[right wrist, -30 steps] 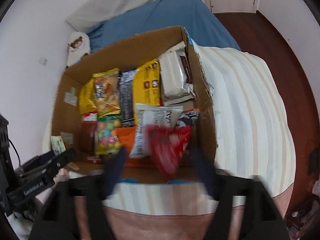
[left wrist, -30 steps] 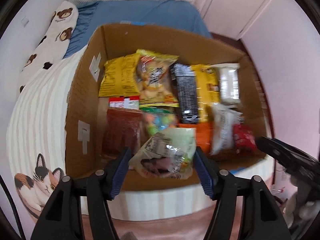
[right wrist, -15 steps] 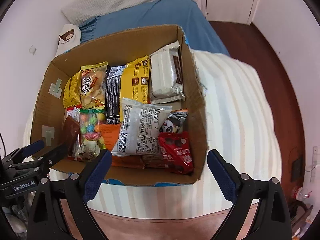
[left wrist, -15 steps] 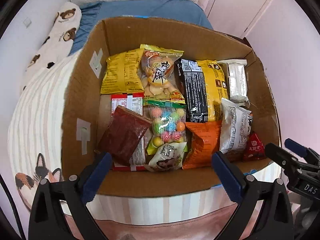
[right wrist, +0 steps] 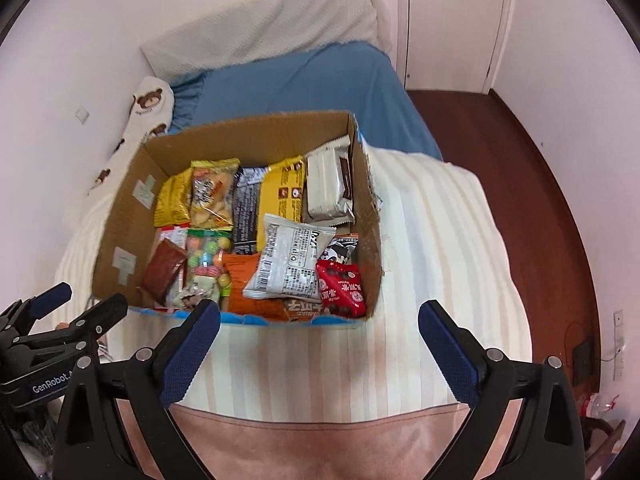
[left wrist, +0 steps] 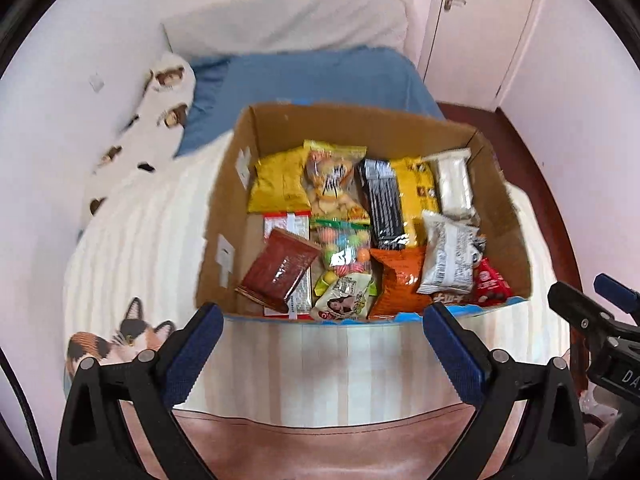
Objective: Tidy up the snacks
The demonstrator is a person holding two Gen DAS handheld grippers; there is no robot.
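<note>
Left wrist view: left gripper (left wrist: 320, 332) spread wide, nothing between the blue pads, hanging over the striped blanket (left wrist: 320, 364) just short of the cardboard box (left wrist: 224, 216); jaws just finished opening, no packet in them. Snacks all sit inside the box on the bed: pale green packet (left wrist: 344, 298) against the near wall, candy bag (left wrist: 344, 246) just behind it, brown packet (left wrist: 280, 268) tilted on the left, orange bag (left wrist: 400, 280) to the right, white bag (left wrist: 448, 260) lying over it, red packet (left wrist: 490, 286) in the near right corner, yellow bags (left wrist: 280, 184) and black bar (left wrist: 382, 204) along the far row. Right gripper's tip (left wrist: 588, 316) pokes in at the right edge. Right wrist view: right gripper (right wrist: 320, 330) also released and empty, jaws have just been opening wider, parked over the blanket near the box front; left gripper shows at lower left. Red packet (right wrist: 340, 288) rests flat in the near right corner, touching the box wall, beside the white bag (right wrist: 292, 260). Handling, judged: packets look light, crinkly film, slick, air-puffed; contents likely crushable, so pinch the sealed end fin or a flat edge rather than the belly. Candy bag probably heavier, saggy; grab near the top seal. Box looks full, task likely almost done.
</note>
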